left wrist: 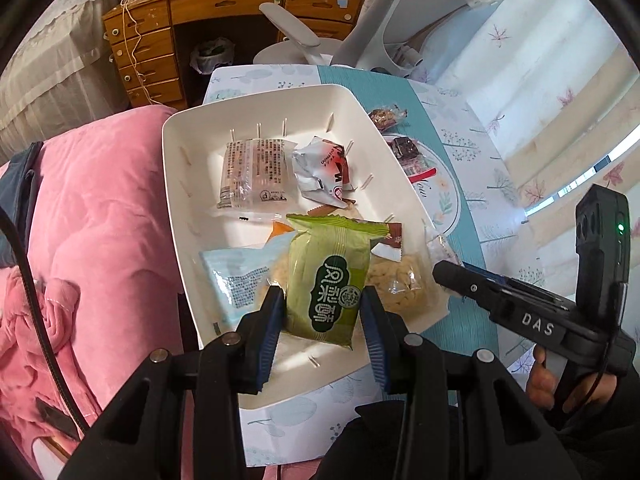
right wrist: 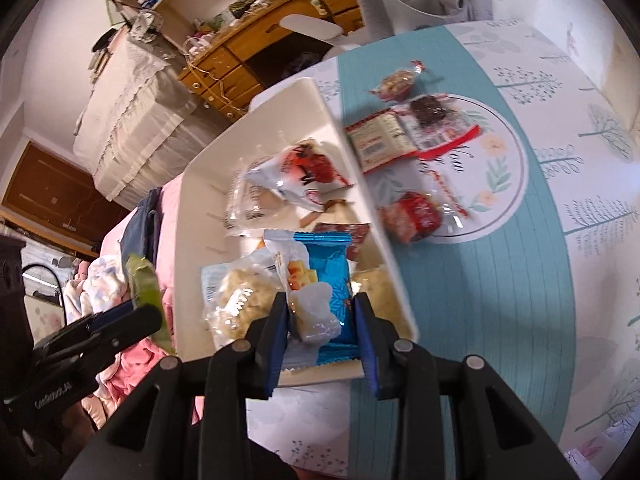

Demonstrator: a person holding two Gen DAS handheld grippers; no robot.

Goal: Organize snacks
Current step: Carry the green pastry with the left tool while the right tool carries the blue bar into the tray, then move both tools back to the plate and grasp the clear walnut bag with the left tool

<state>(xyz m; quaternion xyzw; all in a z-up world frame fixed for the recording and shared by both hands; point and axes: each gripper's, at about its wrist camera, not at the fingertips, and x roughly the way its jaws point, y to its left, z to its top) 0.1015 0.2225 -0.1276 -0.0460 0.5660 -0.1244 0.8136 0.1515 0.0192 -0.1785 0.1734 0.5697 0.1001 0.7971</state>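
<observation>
We find the task well advanced. The white tray (left wrist: 184, 184) already holds several packets. The left gripper (left wrist: 322, 340) stands part-closed about a green packet (left wrist: 328, 280) above the tray; whether its pads press it, we cannot tell. The right gripper (right wrist: 322, 344) clamps a blue packet (right wrist: 328, 276) at the tray's near edge. We count about four snacks (right wrist: 412, 216) outstanding on the teal-and-white tablecloth (right wrist: 480, 300). A pink quilt (left wrist: 100, 220), wooden desk (left wrist: 160, 40) and white chair (left wrist: 392, 28) adjoin.
</observation>
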